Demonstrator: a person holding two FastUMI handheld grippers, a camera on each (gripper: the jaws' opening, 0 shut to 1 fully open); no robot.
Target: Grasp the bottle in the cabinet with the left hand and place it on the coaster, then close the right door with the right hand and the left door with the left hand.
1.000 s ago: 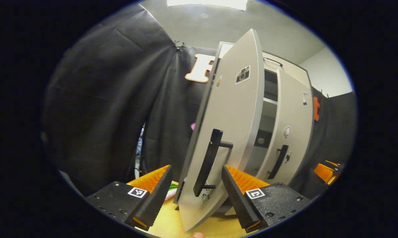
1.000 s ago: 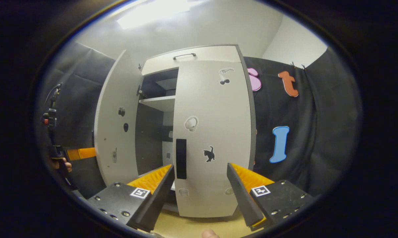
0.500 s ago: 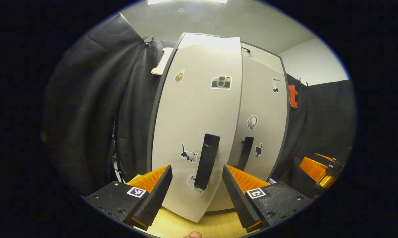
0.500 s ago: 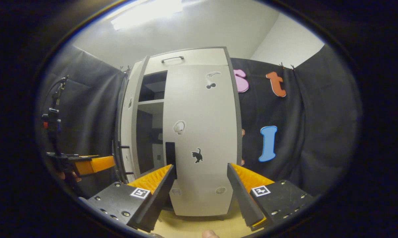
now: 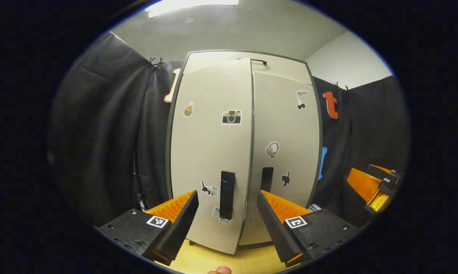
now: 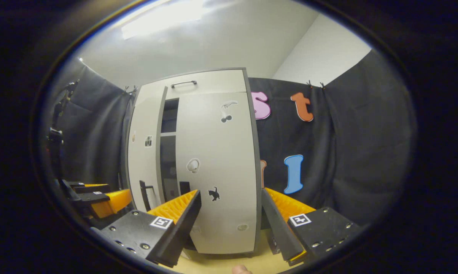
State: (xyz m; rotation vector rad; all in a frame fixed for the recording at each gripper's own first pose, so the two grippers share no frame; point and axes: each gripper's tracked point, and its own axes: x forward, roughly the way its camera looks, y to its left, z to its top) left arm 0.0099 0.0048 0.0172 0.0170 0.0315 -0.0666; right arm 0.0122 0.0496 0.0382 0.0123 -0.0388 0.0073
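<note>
Left gripper view: the left claw (image 5: 226, 224) is spread wide and empty, levelled straight at the cabinet (image 5: 244, 152). Its left door (image 5: 210, 152) stands tall and nearly shut, the lower edge jutting out slightly; the black handle (image 5: 227, 195) runs vertically between the fingers. The right door (image 5: 286, 152) sits flush.

Right gripper view: the right claw (image 6: 231, 224) gapes wide, holding nothing, facing the right door (image 6: 217, 171). A dark slit beside the left door (image 6: 143, 160) shows shelves. The left claw (image 6: 99, 198) hovers left of the cabinet, above the yellow bench (image 6: 221, 264).
</note>
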